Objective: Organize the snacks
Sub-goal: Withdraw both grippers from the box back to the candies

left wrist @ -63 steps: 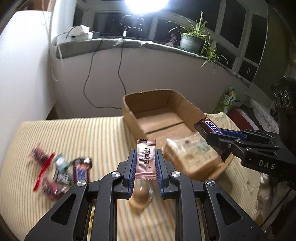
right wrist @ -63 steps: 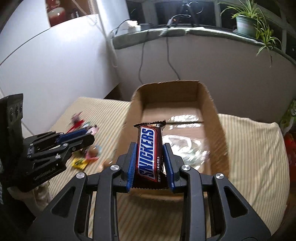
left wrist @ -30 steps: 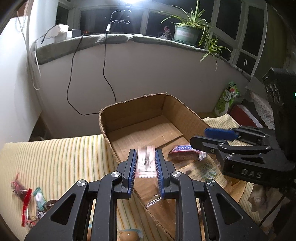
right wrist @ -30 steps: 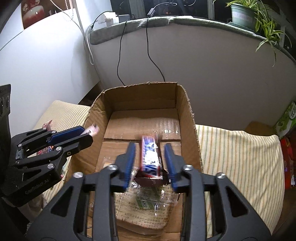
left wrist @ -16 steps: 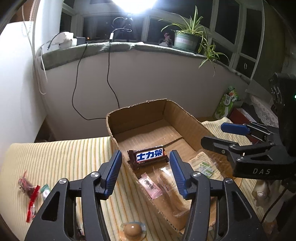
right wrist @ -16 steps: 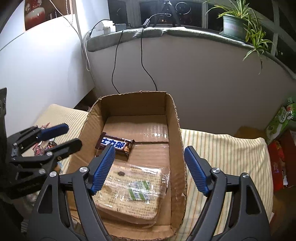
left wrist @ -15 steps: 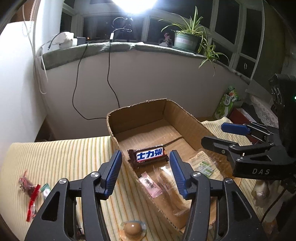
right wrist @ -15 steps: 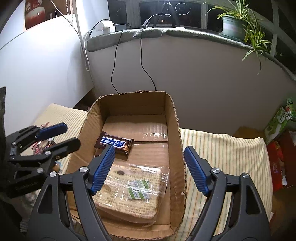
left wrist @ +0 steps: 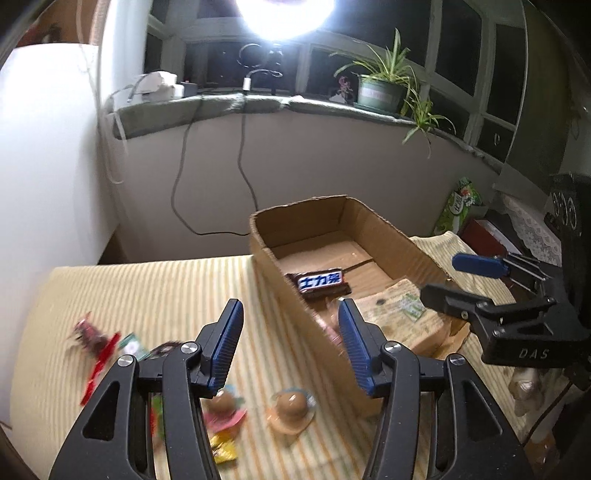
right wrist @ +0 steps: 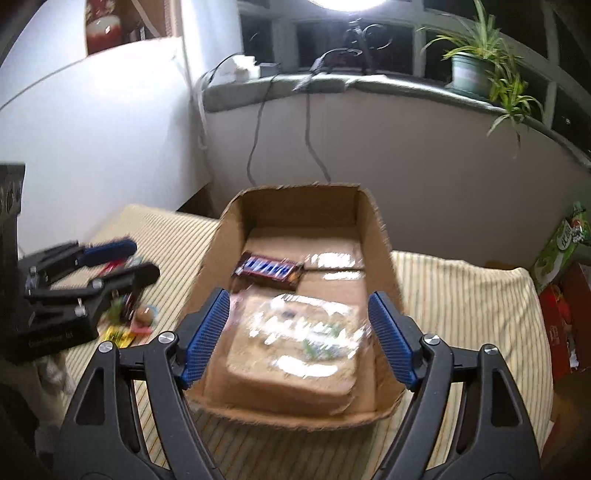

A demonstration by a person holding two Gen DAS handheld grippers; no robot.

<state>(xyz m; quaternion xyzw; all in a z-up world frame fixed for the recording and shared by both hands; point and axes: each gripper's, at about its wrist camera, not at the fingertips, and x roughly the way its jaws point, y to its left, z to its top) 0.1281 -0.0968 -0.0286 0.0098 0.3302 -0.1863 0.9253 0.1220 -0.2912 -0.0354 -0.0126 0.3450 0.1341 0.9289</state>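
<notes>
Both grippers, left (left wrist: 291,343) and right (right wrist: 299,339), gape (empty) by the cardboard box (right wrist: 376,236).

Looks like somebody's home at night, probably an enclosed balcony or sunroom. There's a curved bay of dark-paned windows (left wrist: 458,88), a grey padded sill (left wrist: 229,107) with a potted spider plant (left wrist: 384,88), white chargers and black cables (left wrist: 243,162) dangling down the wall, plus a yellow striped cushion-like cloth surface (left wrist: 155,291) and a bright lamp (left wrist: 284,14).
</notes>
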